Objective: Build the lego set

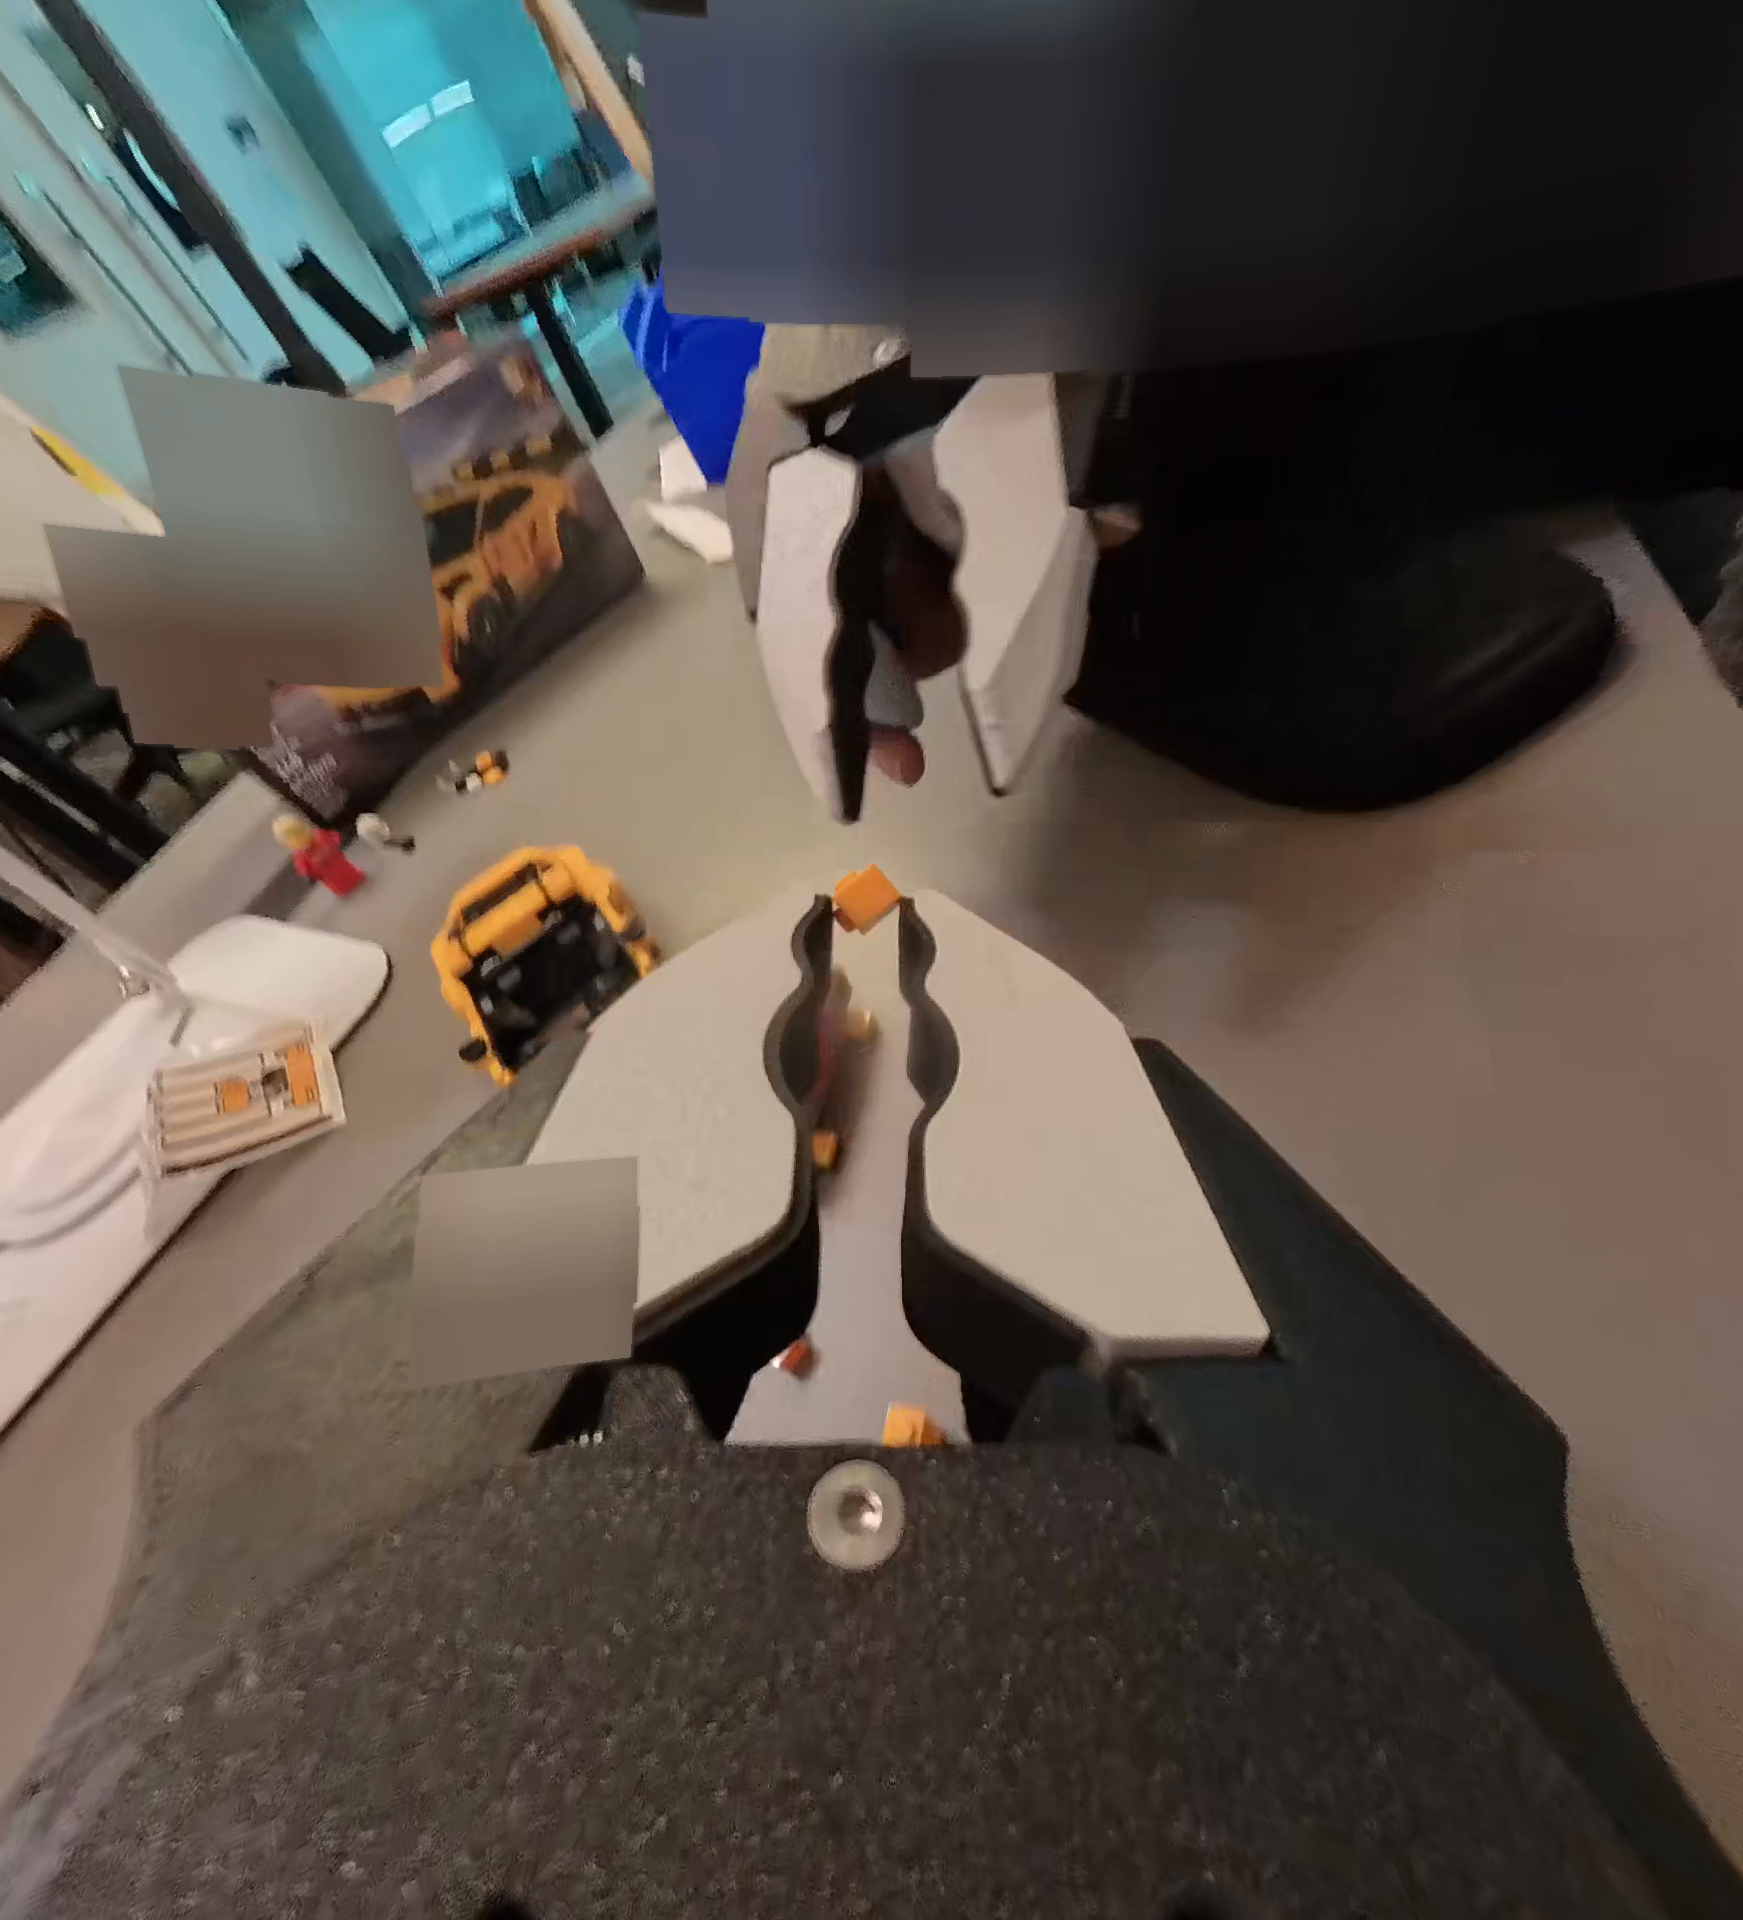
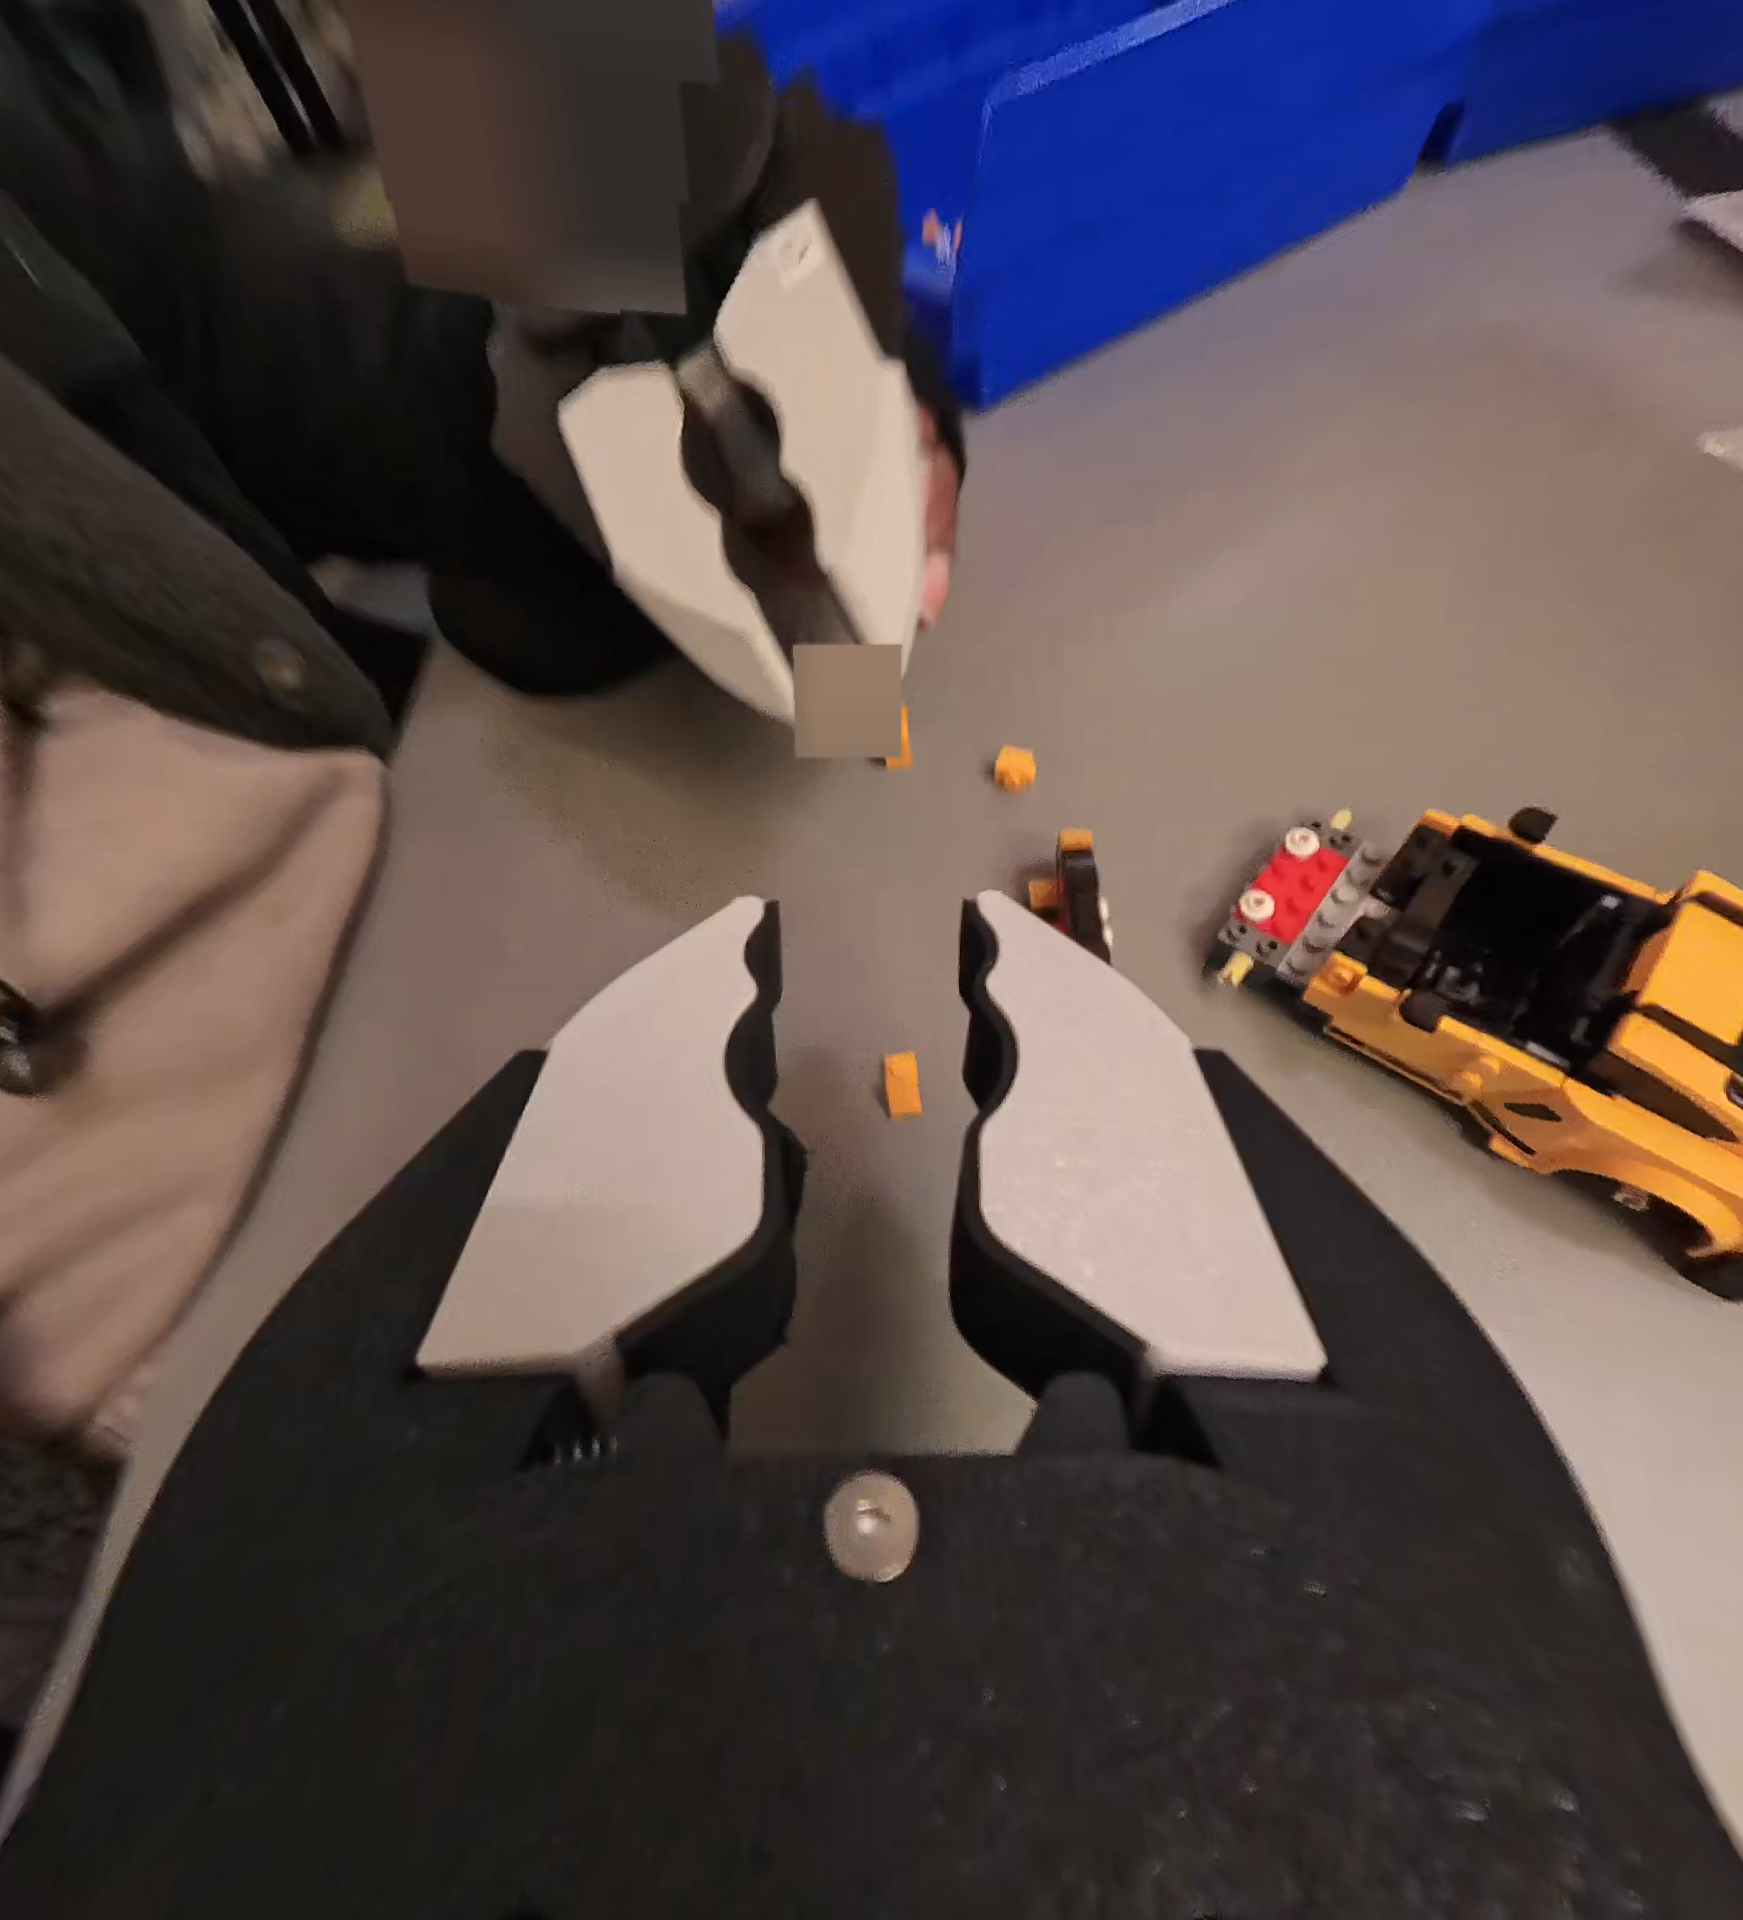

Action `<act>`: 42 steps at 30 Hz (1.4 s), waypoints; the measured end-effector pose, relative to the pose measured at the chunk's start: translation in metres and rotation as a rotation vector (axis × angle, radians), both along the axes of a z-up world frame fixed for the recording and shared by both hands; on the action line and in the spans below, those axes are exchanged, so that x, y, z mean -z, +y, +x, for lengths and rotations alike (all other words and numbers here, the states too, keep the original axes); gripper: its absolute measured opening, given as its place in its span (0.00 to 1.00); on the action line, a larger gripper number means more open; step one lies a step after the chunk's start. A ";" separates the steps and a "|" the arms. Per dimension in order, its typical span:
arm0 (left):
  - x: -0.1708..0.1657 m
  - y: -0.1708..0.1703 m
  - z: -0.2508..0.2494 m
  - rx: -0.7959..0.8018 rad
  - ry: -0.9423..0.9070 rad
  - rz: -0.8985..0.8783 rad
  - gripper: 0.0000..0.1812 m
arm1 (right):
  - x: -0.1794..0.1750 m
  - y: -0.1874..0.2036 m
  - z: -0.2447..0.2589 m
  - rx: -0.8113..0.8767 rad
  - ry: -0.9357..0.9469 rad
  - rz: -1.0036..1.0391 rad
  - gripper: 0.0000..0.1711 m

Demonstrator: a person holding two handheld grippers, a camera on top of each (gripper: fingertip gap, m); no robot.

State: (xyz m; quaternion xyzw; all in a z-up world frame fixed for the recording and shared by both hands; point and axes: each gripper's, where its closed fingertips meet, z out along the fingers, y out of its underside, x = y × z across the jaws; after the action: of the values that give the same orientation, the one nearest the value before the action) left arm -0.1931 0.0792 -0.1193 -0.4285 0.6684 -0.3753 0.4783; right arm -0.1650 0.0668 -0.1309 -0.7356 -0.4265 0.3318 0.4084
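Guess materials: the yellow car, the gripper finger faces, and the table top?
Yellow car: moulded plastic bricks, glossy; studs and seams show. Right gripper finger faces: pale grey, matte, faintly grainy, probably printed plastic, with black wavy inner pads, possibly rubber. Table: smooth grey matte surface, likely laminate; cannot tell for sure.

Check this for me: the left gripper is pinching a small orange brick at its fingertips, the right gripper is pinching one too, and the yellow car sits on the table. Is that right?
One thing is wrong. The right gripper holds nothing: the right wrist view shows its jaws apart with bare table between them. The left gripper does pinch the small orange brick, and the yellow car sits on the table.
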 end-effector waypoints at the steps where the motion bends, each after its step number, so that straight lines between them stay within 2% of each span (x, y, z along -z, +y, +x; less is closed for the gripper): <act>1: -0.006 -0.005 0.001 0.008 -0.032 0.013 0.07 | -0.008 0.001 0.000 0.005 0.065 -0.018 0.17; 6: -0.022 -0.027 0.005 0.053 -0.145 0.083 0.07 | -0.025 -0.010 -0.004 -0.050 0.333 -0.180 0.14; 12: -0.028 -0.038 0.006 0.076 -0.198 0.172 0.07 | -0.040 -0.024 -0.016 -0.147 0.493 -0.314 0.13; 18: -0.031 -0.042 0.007 0.061 -0.217 0.299 0.06 | -0.043 -0.033 -0.033 -0.219 0.594 -0.478 0.08; 23: -0.032 -0.040 0.005 0.051 -0.227 0.345 0.05 | -0.044 -0.032 -0.035 -0.227 0.645 -0.540 0.07; 28: -0.030 -0.036 0.005 0.037 -0.215 0.311 0.06 | -0.042 -0.027 -0.035 -0.185 0.609 -0.460 0.06; 30: -0.029 -0.031 0.005 0.028 -0.208 0.256 0.06 | -0.041 -0.024 -0.034 -0.157 0.577 -0.398 0.06; 32: -0.026 -0.024 0.004 0.023 -0.185 0.127 0.07 | -0.038 -0.018 -0.031 -0.107 0.515 -0.288 0.06; 38: -0.033 0.001 0.002 0.014 -0.144 -0.557 0.08 | -0.030 0.018 -0.013 0.186 0.240 0.153 0.06; 42: -0.033 0.003 0.006 0.019 -0.147 -0.761 0.09 | -0.030 0.030 -0.004 0.306 0.067 0.403 0.07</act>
State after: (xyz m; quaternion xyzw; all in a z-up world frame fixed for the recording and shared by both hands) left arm -0.1875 0.0826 -0.0863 -0.5412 0.4493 -0.6305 0.3281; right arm -0.1692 0.0972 -0.1009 -0.6840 -0.3542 0.1985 0.6061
